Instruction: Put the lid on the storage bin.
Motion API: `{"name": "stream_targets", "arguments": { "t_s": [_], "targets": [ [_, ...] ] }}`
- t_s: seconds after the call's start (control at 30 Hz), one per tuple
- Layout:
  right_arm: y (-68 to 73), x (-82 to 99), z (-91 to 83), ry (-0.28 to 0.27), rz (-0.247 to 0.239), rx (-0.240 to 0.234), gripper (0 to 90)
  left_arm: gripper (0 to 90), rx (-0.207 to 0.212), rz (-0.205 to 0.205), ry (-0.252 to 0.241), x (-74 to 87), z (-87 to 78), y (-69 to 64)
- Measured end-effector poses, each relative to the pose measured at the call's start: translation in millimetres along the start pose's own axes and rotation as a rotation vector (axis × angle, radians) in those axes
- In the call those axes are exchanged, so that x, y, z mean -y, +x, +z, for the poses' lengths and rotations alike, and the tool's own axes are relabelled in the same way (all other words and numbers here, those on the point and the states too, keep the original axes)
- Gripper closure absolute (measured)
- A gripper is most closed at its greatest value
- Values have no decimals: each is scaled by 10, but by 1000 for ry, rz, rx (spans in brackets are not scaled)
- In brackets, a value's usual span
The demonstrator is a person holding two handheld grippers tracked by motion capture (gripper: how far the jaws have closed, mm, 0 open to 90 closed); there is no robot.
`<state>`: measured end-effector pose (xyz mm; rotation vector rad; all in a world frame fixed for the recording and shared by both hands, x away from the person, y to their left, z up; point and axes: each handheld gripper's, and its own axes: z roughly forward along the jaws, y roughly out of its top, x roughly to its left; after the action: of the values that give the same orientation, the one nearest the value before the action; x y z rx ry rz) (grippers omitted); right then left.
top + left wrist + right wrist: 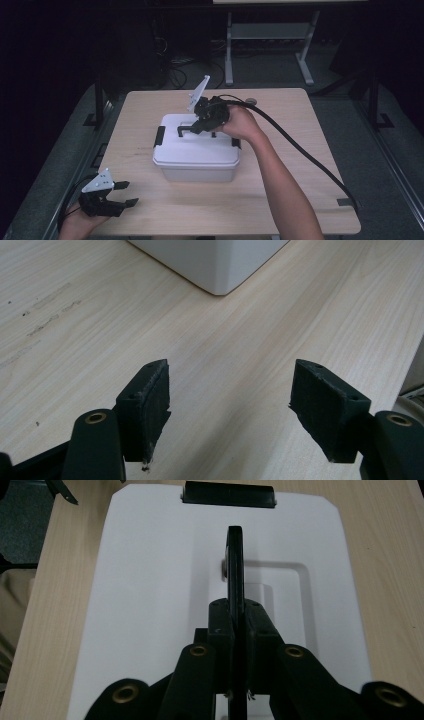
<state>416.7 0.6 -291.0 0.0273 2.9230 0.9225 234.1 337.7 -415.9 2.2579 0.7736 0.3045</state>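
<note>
The right tongs (236, 630) are clamped on the black handle (235, 565) of a white lidded box (196, 150), the handle pulled up on edge between the pads. The handle runs straight away from these tongs along the lid's middle, toward the black latch (227, 494) at the far short end. The box lies with its long axis across the bench (150, 210); one box, one handle, and two end latches show in the high view. The left tongs (122, 194) stand wide with nothing between them, resting at the bench's near left corner, well apart from the box, whose white corner (215, 270) lies ahead of them over bare wood.
</note>
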Motion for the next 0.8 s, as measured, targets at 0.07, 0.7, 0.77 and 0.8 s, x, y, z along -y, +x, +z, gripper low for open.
{"name": "stream_targets", "arguments": {
  "t_s": [0.07,0.7,0.77,0.8],
  "targets": [
    [-2,12,-1,-11,10,-14,820,318,-1,1,1,-2,-2,-1],
    [97,68,-133,-42,23,-34,734,318,-2,5,1,-14,2,-33],
    [102,73,-136,-43,23,-35,728,318,-2,5,0,-13,1,-34],
    [107,75,-139,-44,25,-36,728,318,-2,4,1,-13,2,-35]
  ]
}}
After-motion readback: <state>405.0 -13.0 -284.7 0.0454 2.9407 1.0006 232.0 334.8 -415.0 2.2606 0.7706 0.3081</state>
